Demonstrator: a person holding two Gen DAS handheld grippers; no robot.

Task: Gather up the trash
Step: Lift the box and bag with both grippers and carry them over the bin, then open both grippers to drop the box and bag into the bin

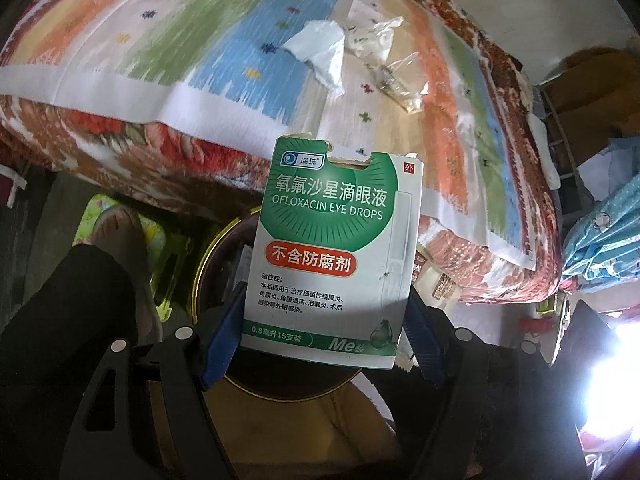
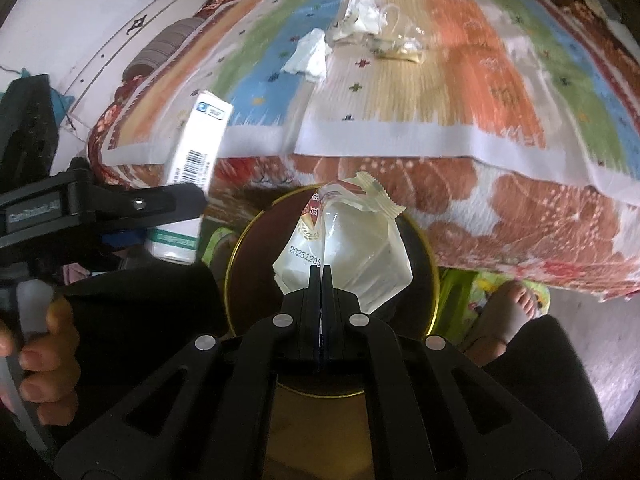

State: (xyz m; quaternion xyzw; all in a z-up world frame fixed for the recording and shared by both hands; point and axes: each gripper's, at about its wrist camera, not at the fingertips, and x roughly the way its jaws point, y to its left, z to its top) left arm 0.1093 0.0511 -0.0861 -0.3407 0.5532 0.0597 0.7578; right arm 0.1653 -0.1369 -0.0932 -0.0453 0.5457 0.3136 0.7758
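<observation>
My left gripper (image 1: 320,320) is shut on a green-and-white eye drops box (image 1: 332,248), held upright above a round gold-rimmed bin (image 1: 200,276). The box also shows in the right wrist view (image 2: 196,152), with the left gripper (image 2: 168,204) to the left. My right gripper (image 2: 321,276) is shut on a clear plastic snack wrapper (image 2: 348,248) over the same bin (image 2: 236,248). On the striped bed cover lie a white tissue (image 1: 320,52) (image 2: 308,56), a crumpled wrapper (image 1: 372,38) (image 2: 360,16) and a clear plastic packet (image 1: 400,80) (image 2: 400,46).
The bed (image 2: 440,92) with a floral quilt edge (image 1: 120,136) fills the far side. The person's bare feet (image 1: 120,228) (image 2: 516,304) and dark-clad legs flank the bin. A small packet (image 1: 440,280) lies on the floor by the bed. Blue cloth (image 1: 600,240) is at right.
</observation>
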